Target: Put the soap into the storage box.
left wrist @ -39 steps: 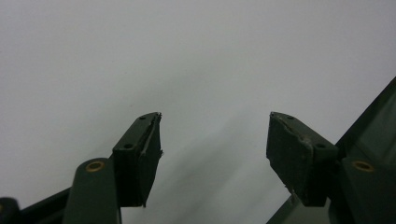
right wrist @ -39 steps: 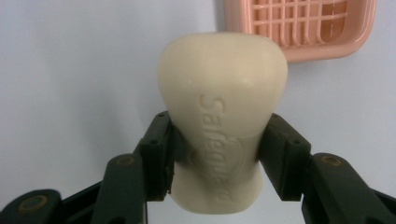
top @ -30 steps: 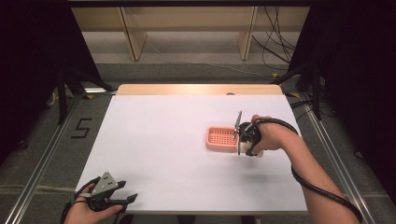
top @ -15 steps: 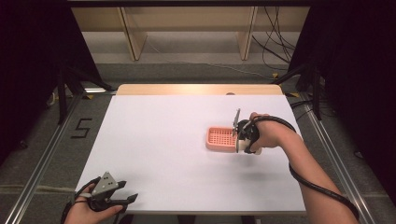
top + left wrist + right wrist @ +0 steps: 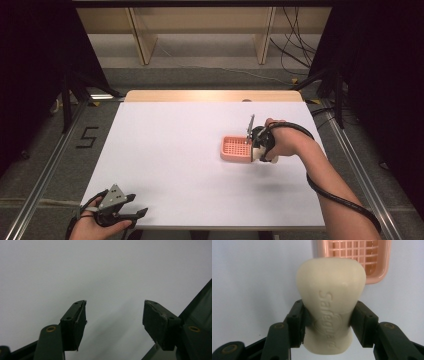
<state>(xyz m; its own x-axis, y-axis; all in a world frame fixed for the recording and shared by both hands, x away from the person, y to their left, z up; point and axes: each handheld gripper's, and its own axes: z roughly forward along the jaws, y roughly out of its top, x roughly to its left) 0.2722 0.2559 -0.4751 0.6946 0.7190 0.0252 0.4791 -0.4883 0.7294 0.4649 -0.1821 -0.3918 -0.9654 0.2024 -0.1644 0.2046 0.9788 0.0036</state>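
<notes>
Now my right gripper [image 5: 328, 320], clamped on the soap [image 5: 330, 300], has edged over the pink dish [image 5: 236, 148] (left gripper [image 5: 131, 212] idle, jaws apart).

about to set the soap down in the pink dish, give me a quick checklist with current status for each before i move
1. Soap bar held: ok, the right gripper fingers press both of its sides.
2. Grip security: cannot tell; the fingers pinch the bar's lower half, its wider upper half sticks out past them.
3. Pink dish free to receive: ok, the part of its grid floor seen in the right gripper view looks bare.
4. Soap over the dish: not ok yet, in the right gripper view the bar overlaps only the dish's near rim.
5. Left gripper out of the way: ok, open at the table's near left corner.
</notes>
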